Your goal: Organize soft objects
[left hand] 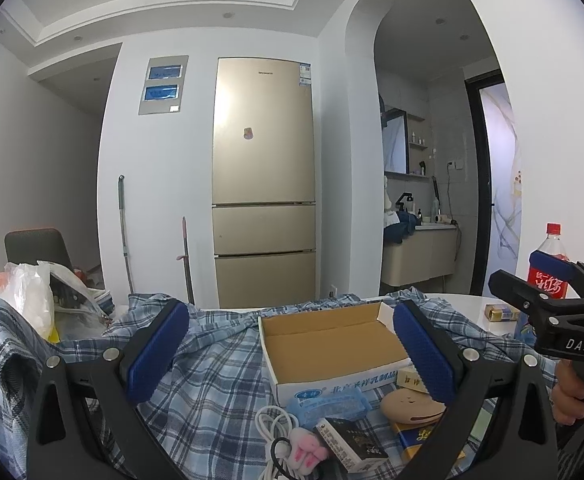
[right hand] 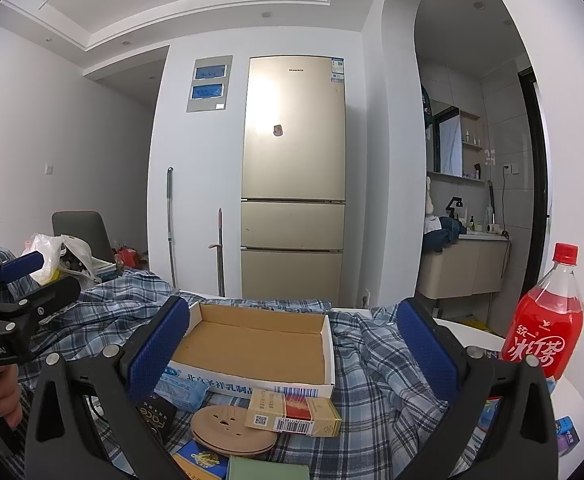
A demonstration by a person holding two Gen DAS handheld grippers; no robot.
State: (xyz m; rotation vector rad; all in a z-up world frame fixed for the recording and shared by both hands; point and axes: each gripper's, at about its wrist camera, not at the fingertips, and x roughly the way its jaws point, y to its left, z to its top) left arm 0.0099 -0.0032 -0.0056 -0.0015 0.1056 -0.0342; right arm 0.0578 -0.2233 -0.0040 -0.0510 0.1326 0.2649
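Observation:
A blue plaid shirt lies spread and rumpled over the table, also seen as the plaid shirt in the right wrist view. On it sits an open, empty cardboard box, the same box from the right. A small pink bunny plush and a blue tissue pack lie near the front edge; the tissue pack sits beside the box. My left gripper hovers open over the shirt and box. My right gripper is open too, holding nothing.
A red drink bottle stands at the right. A cigarette pack, a tan round disc, a black box and a white cable crowd the front. A plastic bag sits far left. A fridge stands behind.

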